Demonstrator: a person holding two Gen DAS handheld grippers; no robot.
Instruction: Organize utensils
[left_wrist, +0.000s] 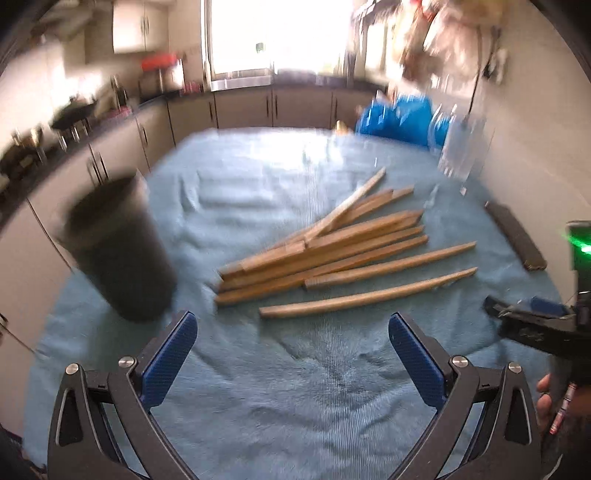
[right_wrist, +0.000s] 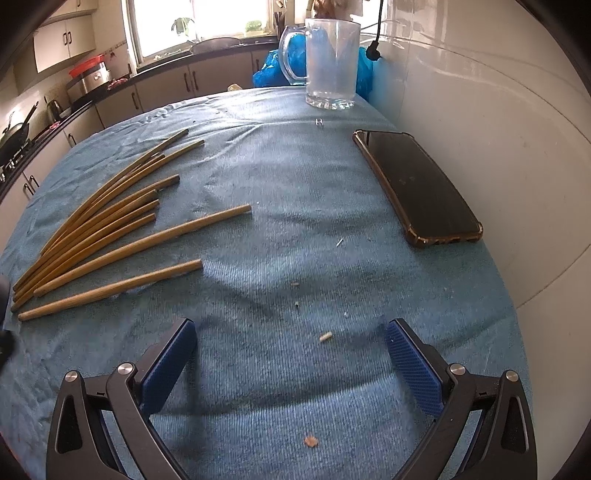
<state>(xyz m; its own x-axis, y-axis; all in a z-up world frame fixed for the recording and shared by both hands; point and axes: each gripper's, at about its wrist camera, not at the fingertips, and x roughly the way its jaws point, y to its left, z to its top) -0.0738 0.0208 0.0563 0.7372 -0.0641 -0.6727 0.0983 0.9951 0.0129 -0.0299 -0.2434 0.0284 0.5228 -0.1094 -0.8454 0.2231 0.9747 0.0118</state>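
With both left gripper (left_wrist: 292, 341) and right gripper (right_wrist: 291, 349) spread wide and empty, gather loose chopsticks (left_wrist: 332, 251) into black cup (left_wrist: 118, 247).

Ten chopsticks (right_wrist: 110, 229), one mug (right_wrist: 330, 62), one phone (right_wrist: 417, 188)

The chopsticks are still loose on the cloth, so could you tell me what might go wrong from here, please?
1. The chopsticks lie overlapped in a fan; gripping one from the pile may drag or scatter its neighbours.
2. The black cup stands close beside the pile's near ends, so the open left gripper could knock it over.
3. The phone and glass mug stand near the wall; a wide swing of the open right gripper might hit them.
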